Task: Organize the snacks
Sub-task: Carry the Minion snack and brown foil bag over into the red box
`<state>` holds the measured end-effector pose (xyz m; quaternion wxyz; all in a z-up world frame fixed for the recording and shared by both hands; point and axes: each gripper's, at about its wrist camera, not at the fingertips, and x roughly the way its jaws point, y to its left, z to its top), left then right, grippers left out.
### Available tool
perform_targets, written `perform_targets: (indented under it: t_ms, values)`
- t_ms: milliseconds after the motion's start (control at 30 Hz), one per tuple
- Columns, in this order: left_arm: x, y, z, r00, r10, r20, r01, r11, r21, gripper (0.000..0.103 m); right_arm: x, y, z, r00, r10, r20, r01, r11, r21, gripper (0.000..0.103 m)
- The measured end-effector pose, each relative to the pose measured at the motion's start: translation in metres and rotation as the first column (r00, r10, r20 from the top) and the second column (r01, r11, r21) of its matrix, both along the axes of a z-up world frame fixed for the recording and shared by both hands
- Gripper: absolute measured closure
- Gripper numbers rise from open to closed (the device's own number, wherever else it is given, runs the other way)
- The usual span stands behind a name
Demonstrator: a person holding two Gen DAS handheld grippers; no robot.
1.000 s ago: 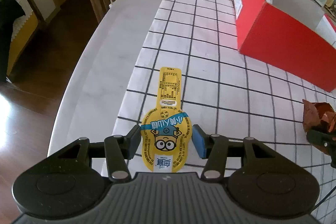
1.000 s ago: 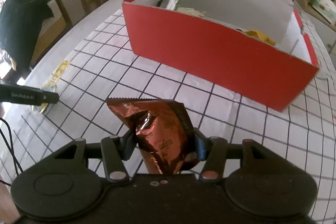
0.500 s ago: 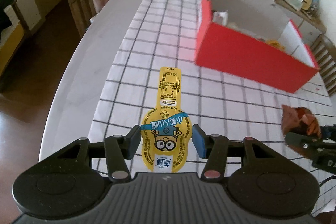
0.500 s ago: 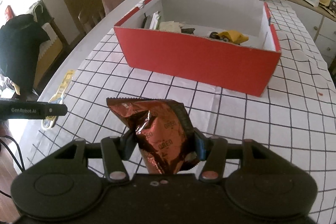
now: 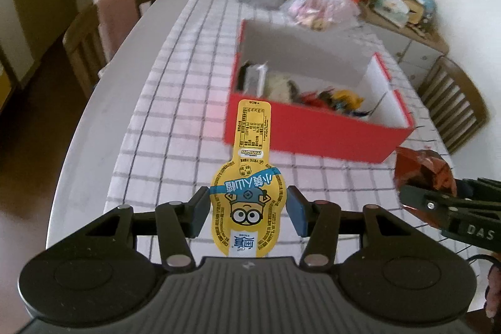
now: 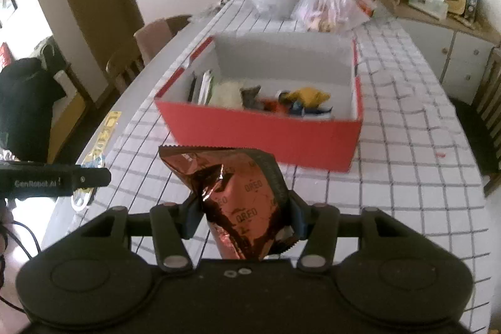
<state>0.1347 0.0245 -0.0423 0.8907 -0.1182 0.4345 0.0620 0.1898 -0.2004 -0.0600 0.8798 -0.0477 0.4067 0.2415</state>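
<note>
While the right view hides it, the chair (image 5: 454, 102) shows leftward.

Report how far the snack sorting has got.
Done: several snacks already lie in the red box. In hand: the left gripper grips the yellow Minions packet and the right gripper the brown Oreo bag, both short of the box. Left: dropping both in.
</note>
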Motion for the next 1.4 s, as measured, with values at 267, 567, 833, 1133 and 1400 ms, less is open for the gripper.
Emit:
perform_targets:
  t_ms: [267, 567, 833, 1133, 1400]
  values:
    - [0.032, -0.017, 0.023, 0.997, -0.038, 0.063, 0.036, 0.999, 0.040, 0.051, 0.022, -0.011, 0.022, 0.997, -0.034, 0.062, 0.034, 0.999, -0.005, 0.049]
    - [0.071, -0.026, 0.042, 0.995, -0.046, 0.091, 0.039, 0.996, 0.081, 0.051, 0.057, -0.010, 0.037, 0.993, -0.055, 0.107, 0.057, 0.998, -0.018, 0.049]
    - [0.113, -0.023, 0.046, 0.996, -0.039, 0.084, 0.030, 0.994, 0.106, 0.051, 0.086, -0.002, 0.047, 0.988, -0.057, 0.143, 0.064, 0.997, -0.045, 0.049]
    - [0.158, -0.021, 0.027, 0.999, -0.048, 0.018, 0.045, 0.991, 0.130, 0.051, 0.131, 0.009, 0.035, 0.991, -0.036, 0.130, 0.047, 0.995, -0.083, 0.060]
    - [0.180, -0.022, -0.007, 0.996, -0.056, -0.070, 0.065, 0.989, 0.133, 0.051, 0.154, 0.014, 0.000, 0.998, -0.034, 0.048, 0.040, 0.992, -0.119, 0.056]
